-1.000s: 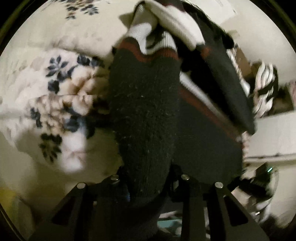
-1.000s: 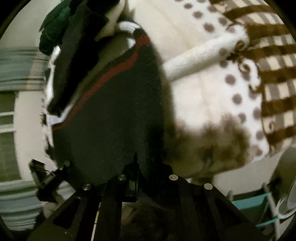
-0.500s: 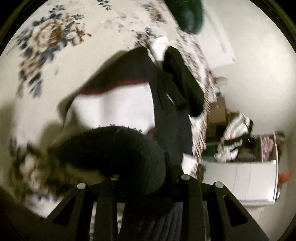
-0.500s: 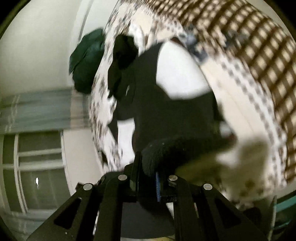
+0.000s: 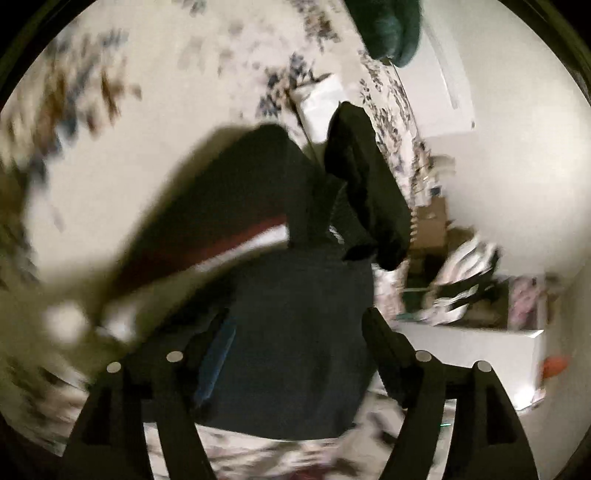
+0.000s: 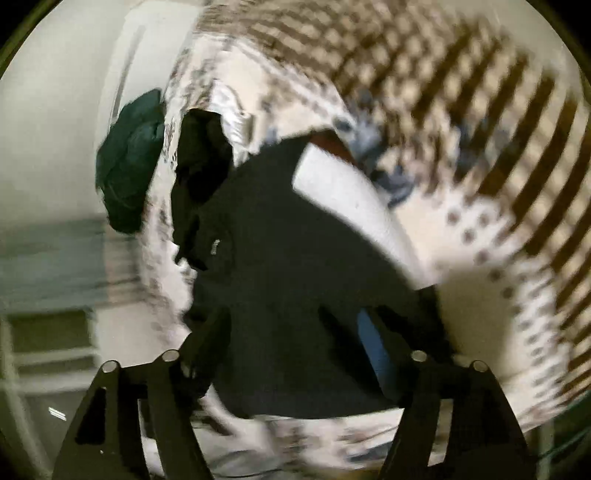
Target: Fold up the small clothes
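Note:
A small black knit garment (image 5: 291, 332) with a red and white stripe lies on the flower-print bed cover (image 5: 155, 122). My left gripper (image 5: 295, 354) hangs over its near part with the jaws wide open and nothing held. In the right wrist view the same black garment (image 6: 295, 288) shows a white panel at its far end. My right gripper (image 6: 303, 343) is open above it and holds nothing. Both views are blurred by motion.
A second dark garment (image 5: 365, 192) lies just beyond the black one; it also shows in the right wrist view (image 6: 201, 162). A dark green bundle (image 5: 388, 26) sits at the bed's far end. A brown checked blanket (image 6: 461, 92) lies to the right. A white box (image 5: 480, 347) with clothes stands beside the bed.
Both grippers were shut on the black garment and held it up. They lowered it onto the bed, then opened and let it go.

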A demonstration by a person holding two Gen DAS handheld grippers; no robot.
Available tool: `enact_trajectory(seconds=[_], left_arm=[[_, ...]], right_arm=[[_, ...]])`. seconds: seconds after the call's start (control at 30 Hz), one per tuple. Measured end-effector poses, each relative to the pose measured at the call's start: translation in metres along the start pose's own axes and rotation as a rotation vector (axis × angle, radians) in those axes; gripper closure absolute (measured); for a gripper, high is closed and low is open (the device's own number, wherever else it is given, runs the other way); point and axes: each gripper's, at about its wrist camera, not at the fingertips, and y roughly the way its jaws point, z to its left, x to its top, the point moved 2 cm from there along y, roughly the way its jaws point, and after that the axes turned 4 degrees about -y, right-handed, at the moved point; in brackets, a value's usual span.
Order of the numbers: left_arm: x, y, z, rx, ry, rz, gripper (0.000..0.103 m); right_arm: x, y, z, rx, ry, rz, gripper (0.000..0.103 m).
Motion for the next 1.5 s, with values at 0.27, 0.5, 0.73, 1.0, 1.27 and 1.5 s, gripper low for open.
enact_trajectory(seconds=[0.27, 0.5, 0.73, 1.0, 1.27, 1.5], left_arm=[[-0.024, 0.057, -0.021, 0.379, 0.483, 0.107, 0.032], [-0.021, 0.09, 0.003, 0.635, 0.657, 0.098, 0.024], [-0.003, 0.017, 0.036, 0.521, 0.361, 0.015, 0.021], [-0.085, 0.027, 0.052, 0.567, 0.441, 0.127, 0.021], [-0.068, 0.029, 0.072, 0.554, 0.52, 0.038, 0.067], [-0.041, -0.005, 0.083, 0.652, 0.628, 0.045, 0.069]], right_arm=[[-0.008, 0.033, 0.035, -0.279, -0.305, 0.048, 0.023], [-0.002, 0.099, 0.046, -0.43, -0.446, 0.1, 0.023], [0.002, 0.103, 0.041, -0.451, -0.413, 0.101, 0.023], [-0.007, 0.099, 0.039, -0.457, -0.411, 0.118, 0.023], [-0.011, 0.108, 0.033, -0.483, -0.452, 0.147, 0.023], [-0.006, 0.115, 0.02, -0.476, -0.41, 0.157, 0.023]])
